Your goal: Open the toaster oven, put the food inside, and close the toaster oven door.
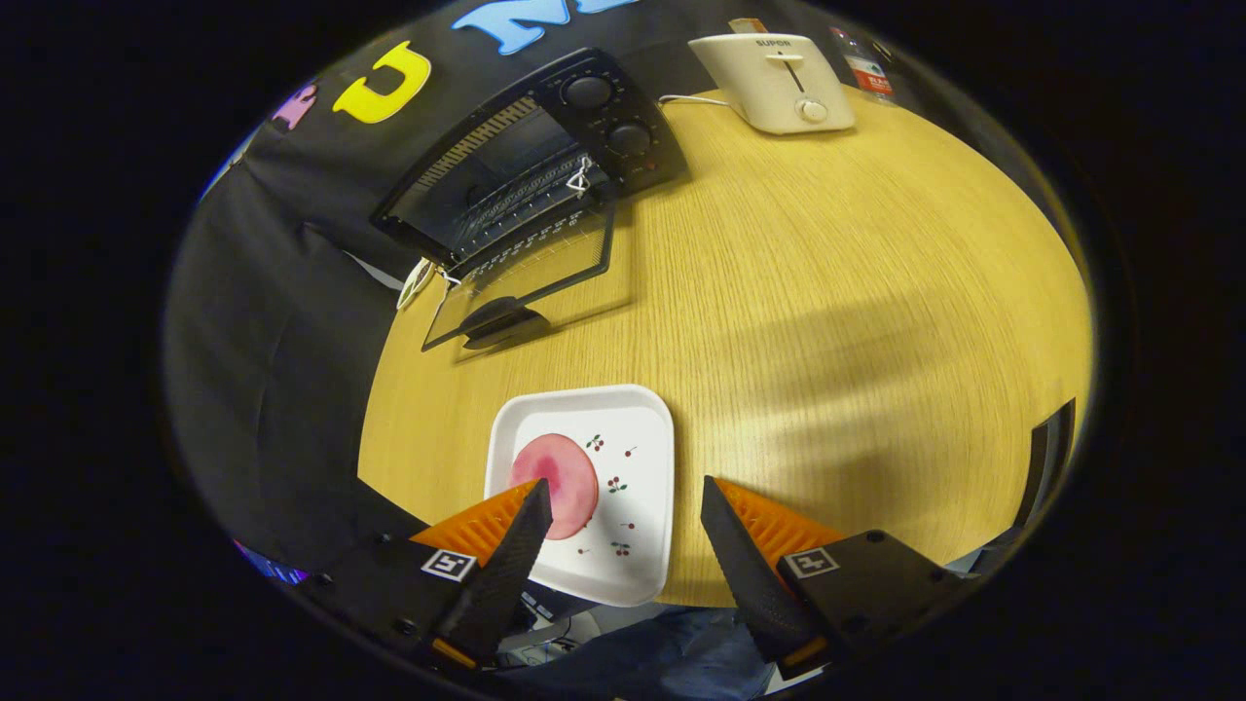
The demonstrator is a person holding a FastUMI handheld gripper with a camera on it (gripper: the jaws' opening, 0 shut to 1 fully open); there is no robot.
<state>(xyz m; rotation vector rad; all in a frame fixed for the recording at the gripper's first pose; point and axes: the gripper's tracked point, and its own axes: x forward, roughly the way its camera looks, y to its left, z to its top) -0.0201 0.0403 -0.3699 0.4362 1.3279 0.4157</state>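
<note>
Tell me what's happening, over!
Gripper open, holding nothing, above the plate. Pink food still on the plate by one finger. Toaster oven door already down. Nothing in the way.

The left finger (506, 545) of the gripper (623, 516) covers the near lower edge of the pink food slice (555, 482) and one corner of the white plate (623, 428). The jaws stand wide apart with nothing pressed between them. The toaster oven (545, 156) interior is dark behind its let-down glass door (531, 273); its contents cannot be made out. The dial markings are too small to tell. A bottle (864, 66) behind the white toaster (774, 83) is half hidden. The surface (827, 292) drops out of sight beneath the jaws.
</note>
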